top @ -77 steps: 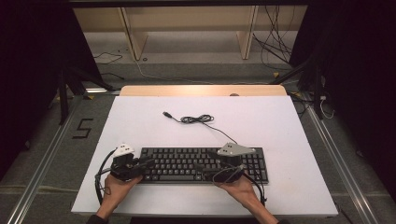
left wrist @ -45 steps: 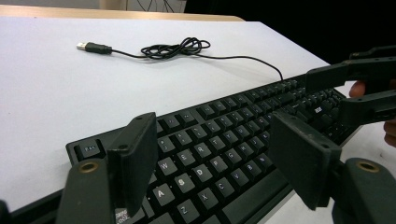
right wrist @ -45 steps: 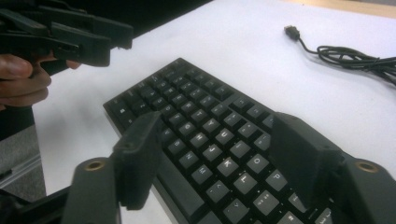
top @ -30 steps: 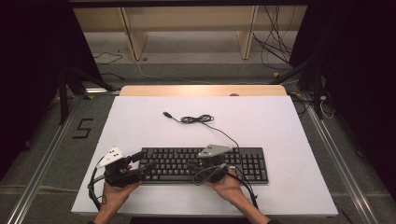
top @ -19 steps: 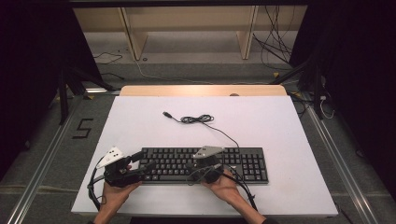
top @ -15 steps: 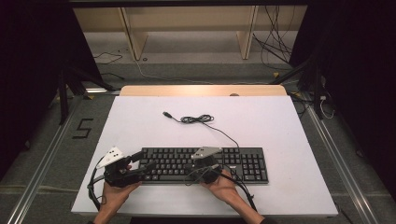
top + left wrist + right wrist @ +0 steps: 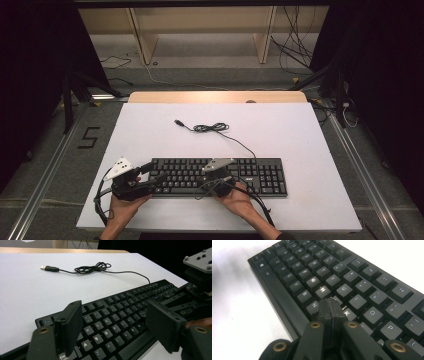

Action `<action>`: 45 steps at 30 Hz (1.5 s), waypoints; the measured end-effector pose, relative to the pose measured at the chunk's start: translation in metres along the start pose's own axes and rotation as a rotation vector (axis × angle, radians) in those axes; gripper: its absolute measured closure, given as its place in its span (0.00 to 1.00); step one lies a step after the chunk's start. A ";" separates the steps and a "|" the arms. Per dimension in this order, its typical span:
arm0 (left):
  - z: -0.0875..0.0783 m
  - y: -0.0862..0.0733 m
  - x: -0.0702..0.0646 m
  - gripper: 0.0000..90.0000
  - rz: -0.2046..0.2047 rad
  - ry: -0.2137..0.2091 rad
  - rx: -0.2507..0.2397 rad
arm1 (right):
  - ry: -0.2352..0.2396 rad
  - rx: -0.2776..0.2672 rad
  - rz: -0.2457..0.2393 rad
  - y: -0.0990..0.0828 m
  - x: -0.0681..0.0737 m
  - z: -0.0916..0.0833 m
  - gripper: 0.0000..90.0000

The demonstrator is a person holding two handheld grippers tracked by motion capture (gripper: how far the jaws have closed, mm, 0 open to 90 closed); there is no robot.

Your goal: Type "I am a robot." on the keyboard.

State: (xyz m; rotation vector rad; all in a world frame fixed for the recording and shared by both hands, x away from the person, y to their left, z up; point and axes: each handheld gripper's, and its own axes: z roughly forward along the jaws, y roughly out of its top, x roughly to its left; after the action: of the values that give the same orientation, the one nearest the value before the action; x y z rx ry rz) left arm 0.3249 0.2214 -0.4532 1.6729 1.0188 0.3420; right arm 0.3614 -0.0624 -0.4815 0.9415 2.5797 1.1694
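Note:
A black keyboard [image 7: 250, 175] lies along the near half of the white table [image 7: 280, 135]. Its thin USB cable [image 7: 212, 128] coils behind it, with the plug lying loose. My left gripper [image 7: 154, 178] is open at the keyboard's left end, one jaw on each side of the letter keys [image 7: 110, 322], gripping nothing. My right gripper [image 7: 204, 179] is shut with nothing in it. Its closed tip [image 7: 331, 311] points down at the home row between H and K. I cannot tell whether it presses a key. The keyboard [image 7: 332, 272] runs away from it.
The table's wooden far edge [image 7: 215, 96] borders a floor with loose cables and shelf legs. A metal rail [image 7: 45, 180] runs along the left, and dark curtains stand on both sides. The person's hands [image 7: 237, 197] come in at the near edge.
My right gripper has moved from the keyboard's right end to its middle, and over the last second it edged left. The left gripper has stayed at the left end since one second ago.

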 end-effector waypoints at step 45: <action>0.000 0.000 0.002 0.32 0.001 0.005 0.001 | 0.062 -0.257 0.073 0.001 -0.008 -0.061 0.33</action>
State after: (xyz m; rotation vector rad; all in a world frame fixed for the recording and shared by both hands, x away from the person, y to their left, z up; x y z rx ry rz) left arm 0.3260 0.2234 -0.4536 1.6740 1.0219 0.3471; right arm 0.3449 -0.1051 -0.4403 0.9610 2.3800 1.5279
